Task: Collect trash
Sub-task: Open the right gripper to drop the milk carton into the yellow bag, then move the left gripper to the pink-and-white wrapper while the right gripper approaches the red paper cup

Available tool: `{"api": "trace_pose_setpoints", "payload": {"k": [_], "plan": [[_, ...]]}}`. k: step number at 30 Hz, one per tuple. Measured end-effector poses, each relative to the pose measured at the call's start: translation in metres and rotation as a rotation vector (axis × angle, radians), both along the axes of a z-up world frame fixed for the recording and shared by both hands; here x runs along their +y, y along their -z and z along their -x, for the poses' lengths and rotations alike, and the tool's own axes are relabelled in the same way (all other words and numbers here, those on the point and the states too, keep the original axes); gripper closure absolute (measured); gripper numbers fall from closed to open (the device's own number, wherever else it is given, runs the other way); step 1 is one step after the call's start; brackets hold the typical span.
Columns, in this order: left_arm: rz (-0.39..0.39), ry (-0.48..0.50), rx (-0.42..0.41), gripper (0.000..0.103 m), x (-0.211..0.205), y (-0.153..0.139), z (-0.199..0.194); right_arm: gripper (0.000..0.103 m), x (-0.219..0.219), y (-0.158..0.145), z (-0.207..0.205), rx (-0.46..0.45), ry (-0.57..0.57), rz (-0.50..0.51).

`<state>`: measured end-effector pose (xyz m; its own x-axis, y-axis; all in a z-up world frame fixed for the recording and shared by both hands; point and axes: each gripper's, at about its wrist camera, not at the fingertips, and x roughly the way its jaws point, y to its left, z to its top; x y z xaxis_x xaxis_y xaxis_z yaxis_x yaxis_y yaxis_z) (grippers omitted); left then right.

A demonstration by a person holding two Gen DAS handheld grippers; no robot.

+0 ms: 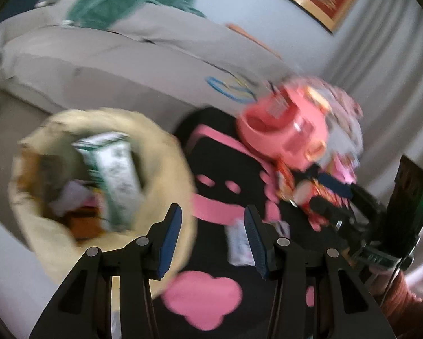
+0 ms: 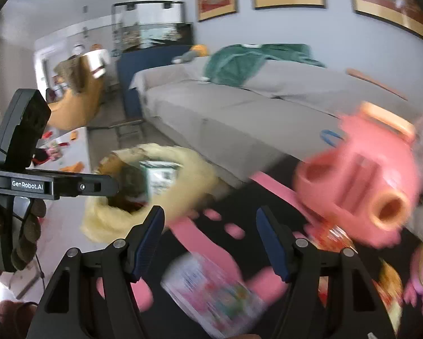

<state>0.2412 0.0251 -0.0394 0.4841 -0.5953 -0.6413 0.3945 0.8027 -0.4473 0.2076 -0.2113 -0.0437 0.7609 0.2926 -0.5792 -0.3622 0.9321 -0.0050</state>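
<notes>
Trash fills the cream bag (image 1: 166, 152), a white carton (image 1: 112, 175) on top. Left gripper (image 1: 212, 240) and right gripper (image 2: 210, 243) both gape, holding nothing. A colourful wrapper (image 2: 211, 291) lies below the right one; blur suggests haste, so a grab could miss. "GenRobot.AI" is readable on the left gripper's body.

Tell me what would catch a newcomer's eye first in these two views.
The big pink toy pot tipped on its side at the right of the black and pink mat. Next, the cream bag at the left, open, with a green and white carton sticking out. Behind them runs a long grey sofa with a green blanket.
</notes>
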Motion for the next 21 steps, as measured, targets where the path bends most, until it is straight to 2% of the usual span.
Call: {"api": "trace_pose_setpoints", "payload": {"k": [7,10,14,18,21], "plan": [[-0.09,0.25,-0.001,0.056,-0.09,0.016,-0.003,0.039,-0.084,0.008,0.04,0.01,0.19,0.015],[-0.117,0.276,0.017,0.056,-0.11,0.025,-0.02,0.039,-0.116,0.017,0.054,0.037,0.263,0.001],[-0.146,0.259,0.058,0.056,-0.117,0.039,-0.042,0.039,-0.144,0.026,0.066,0.058,0.316,-0.014],[-0.152,0.279,0.119,0.056,-0.112,0.051,-0.04,0.039,-0.155,0.029,0.066,0.062,0.299,-0.027],[-0.165,0.308,0.134,0.056,-0.108,0.055,-0.024,0.039,-0.151,0.027,0.056,0.057,0.24,0.017]]}}
